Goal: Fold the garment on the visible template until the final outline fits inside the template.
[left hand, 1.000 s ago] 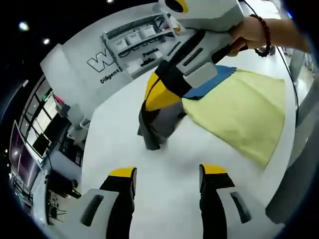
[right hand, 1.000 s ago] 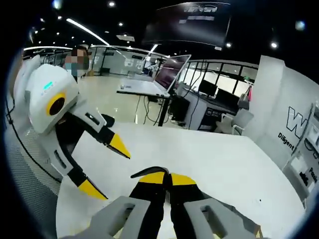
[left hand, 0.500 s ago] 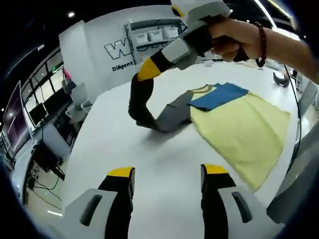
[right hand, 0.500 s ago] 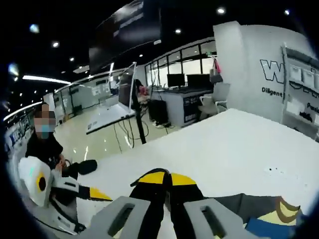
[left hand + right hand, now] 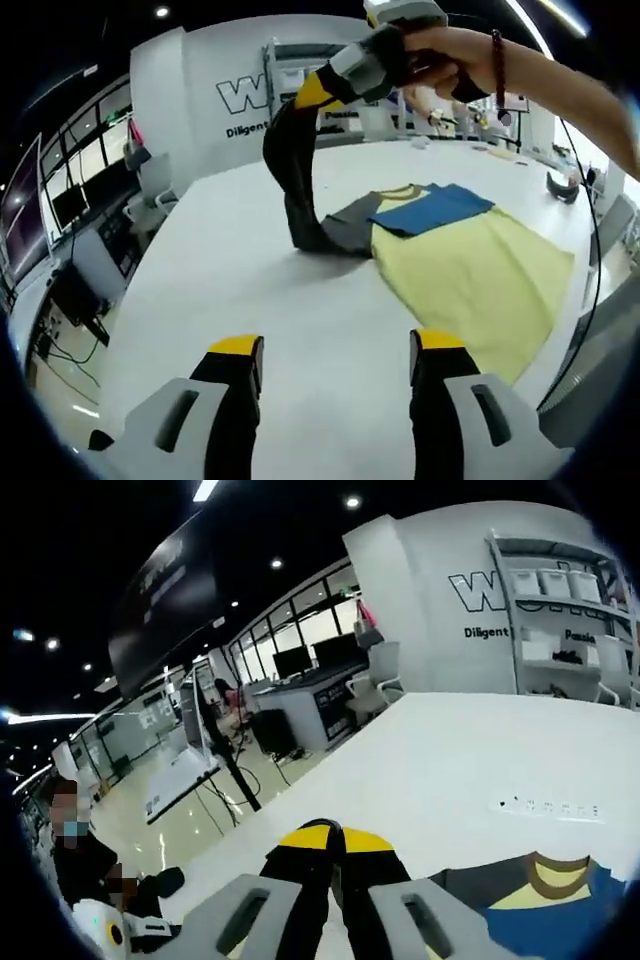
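The garment lies flat on the white table (image 5: pixel 220 270): a pale yellow body (image 5: pixel 470 270), a blue chest panel (image 5: pixel 435 205) and a grey shoulder. Its grey sleeve (image 5: pixel 290 175) is pulled up off the table. My right gripper (image 5: pixel 318 92), held by a hand, comes in from the top and is shut on that sleeve's end. In the right gripper view its jaws (image 5: pixel 335 838) are pressed together on dark cloth, with the collar (image 5: pixel 545 880) and blue panel (image 5: pixel 560 930) below right. My left gripper (image 5: pixel 337 345) hovers open over bare table, short of the garment.
A white wall with lettering and a shelf of bins (image 5: pixel 300 70) stands beyond the table's far edge. Desks with monitors and chairs (image 5: pixel 320 675) lie past the table's left side. A seated person (image 5: pixel 80 865) is at the lower left. A black cable (image 5: pixel 590 200) hangs on the right.
The right gripper has risen with the grey sleeve, drawing it up from a low heap into a tall hanging strip. The left gripper stays open; both views have shifted.
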Action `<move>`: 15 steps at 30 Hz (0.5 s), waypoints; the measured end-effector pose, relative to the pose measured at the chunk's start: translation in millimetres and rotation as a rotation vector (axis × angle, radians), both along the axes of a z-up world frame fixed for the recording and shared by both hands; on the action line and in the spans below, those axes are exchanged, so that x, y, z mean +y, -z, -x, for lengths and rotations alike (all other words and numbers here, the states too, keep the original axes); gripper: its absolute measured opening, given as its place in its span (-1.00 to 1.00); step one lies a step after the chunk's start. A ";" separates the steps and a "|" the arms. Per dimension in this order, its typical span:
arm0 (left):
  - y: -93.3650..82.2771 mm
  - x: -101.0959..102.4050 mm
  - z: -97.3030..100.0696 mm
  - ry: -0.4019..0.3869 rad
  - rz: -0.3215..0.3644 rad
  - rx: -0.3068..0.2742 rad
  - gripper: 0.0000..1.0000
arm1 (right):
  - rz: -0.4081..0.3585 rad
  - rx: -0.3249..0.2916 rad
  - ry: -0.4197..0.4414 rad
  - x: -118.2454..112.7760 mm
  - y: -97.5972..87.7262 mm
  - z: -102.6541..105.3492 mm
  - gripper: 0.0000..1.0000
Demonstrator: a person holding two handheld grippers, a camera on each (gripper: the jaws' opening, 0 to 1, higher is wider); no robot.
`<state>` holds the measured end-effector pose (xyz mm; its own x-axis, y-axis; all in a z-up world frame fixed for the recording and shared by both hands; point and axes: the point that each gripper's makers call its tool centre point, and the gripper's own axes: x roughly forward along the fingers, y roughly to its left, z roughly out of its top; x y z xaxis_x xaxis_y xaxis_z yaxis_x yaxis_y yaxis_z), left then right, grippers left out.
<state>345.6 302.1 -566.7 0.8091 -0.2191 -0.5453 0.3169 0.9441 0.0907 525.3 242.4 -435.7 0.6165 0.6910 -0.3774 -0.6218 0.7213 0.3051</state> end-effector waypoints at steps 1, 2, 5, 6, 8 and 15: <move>1.1 -0.6 0.7 0.004 0.001 0.006 0.24 | -0.027 0.020 0.033 -6.2 -4.1 -3.1 -1.00; 1.4 -0.6 0.9 0.003 0.001 0.006 0.23 | -0.043 0.028 0.056 -9.7 -6.6 -5.4 -1.00; 2.5 -1.5 1.7 0.008 -0.001 0.011 0.20 | -0.044 0.055 0.103 -23.4 -8.1 -9.5 -1.00; 2.8 -2.2 1.7 0.012 -0.001 0.010 0.20 | -0.027 0.054 0.122 -31.1 -7.3 -12.1 -1.00; 3.0 -2.5 1.5 0.013 -0.001 0.011 0.20 | -0.039 0.085 0.162 -42.3 -6.3 -15.0 -1.00; 1.6 -3.3 -1.8 0.018 0.002 0.005 0.20 | -0.097 0.180 0.277 -82.5 -4.6 -16.6 -1.00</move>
